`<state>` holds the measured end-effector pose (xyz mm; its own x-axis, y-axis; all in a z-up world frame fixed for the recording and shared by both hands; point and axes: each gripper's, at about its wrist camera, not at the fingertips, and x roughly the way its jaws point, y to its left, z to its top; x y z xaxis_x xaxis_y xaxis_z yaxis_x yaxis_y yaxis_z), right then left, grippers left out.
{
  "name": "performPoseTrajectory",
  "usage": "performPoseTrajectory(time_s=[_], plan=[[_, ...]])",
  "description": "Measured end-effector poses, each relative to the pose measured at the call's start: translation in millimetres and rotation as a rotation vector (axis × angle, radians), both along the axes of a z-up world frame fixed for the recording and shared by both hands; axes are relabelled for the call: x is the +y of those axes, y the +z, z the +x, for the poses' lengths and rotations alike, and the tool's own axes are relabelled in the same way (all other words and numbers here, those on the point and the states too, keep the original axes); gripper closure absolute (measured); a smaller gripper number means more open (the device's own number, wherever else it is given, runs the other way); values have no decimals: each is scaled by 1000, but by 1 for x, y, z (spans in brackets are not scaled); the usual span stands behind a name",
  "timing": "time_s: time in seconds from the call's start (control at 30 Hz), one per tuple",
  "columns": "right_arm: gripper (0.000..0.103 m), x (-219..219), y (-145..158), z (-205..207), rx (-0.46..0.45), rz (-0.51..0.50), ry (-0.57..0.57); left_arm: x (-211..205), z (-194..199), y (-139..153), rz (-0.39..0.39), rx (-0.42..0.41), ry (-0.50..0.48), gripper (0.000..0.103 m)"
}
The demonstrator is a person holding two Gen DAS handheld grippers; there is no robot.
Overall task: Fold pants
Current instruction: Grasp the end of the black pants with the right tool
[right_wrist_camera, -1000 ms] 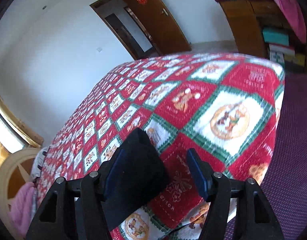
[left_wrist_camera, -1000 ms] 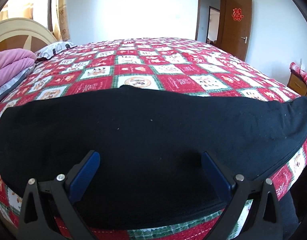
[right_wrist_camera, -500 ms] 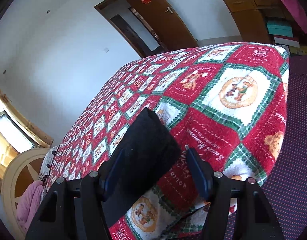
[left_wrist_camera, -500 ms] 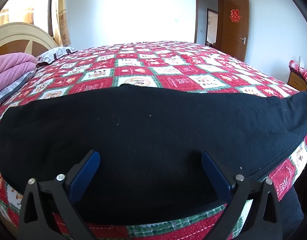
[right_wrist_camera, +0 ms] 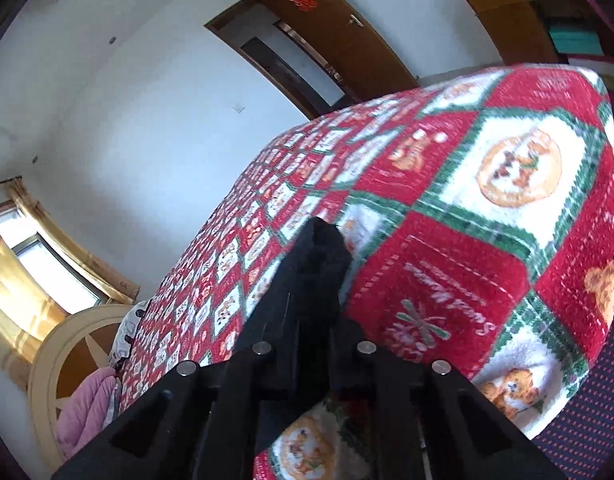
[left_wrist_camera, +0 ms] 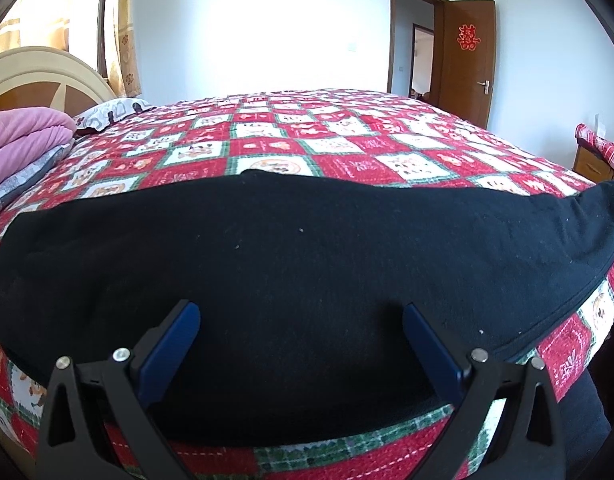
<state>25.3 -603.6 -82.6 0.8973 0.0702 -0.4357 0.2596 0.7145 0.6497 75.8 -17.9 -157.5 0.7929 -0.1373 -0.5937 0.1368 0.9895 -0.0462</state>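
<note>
The black pants lie flat across the near edge of the bed, stretched from left to right. My left gripper hovers low over their middle, open, its blue pads wide apart with the cloth spread below them. In the right wrist view one narrow end of the pants lies near the bed's corner. My right gripper has its jaws closing tight, and that end of the black cloth is pinched between them. The fingertips are hidden in the dark fabric.
A red, white and green checked bedspread covers the bed. A folded pink blanket and a pillow lie by the headboard. A wooden cabinet stands right of the bed. Purple carpet lies beyond the bed's corner.
The right gripper's jaws went from wide apart around the pants' end to closed on it, and its view tipped up a little. The left gripper and the pants' middle stayed put.
</note>
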Motion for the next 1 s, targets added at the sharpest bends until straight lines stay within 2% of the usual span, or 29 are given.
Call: performPoseTrajectory(time_s=[0.17, 0.27, 0.47, 0.6, 0.73, 0.87, 1.0], plan=[[93, 47, 43, 7, -76, -147, 99, 7, -2, 5, -48, 13, 17, 0], [93, 96, 68, 22, -109, -256, 199, 16, -3, 8, -79, 13, 39, 0], [93, 209, 84, 57, -147, -385, 436, 33, -7, 13, -133, -1, 84, 0], [93, 289, 66, 71, -128, -474, 601, 41, -9, 13, -142, -7, 98, 0], [93, 348, 22, 84, -40, -559, 740, 50, -9, 8, -161, 4, 109, 0], [93, 387, -14, 78, 8, -679, 845, 54, -8, 4, -176, 11, 116, 0], [93, 406, -30, 67, 4, -792, 895, 53, -8, 4, -175, 5, 104, 0]])
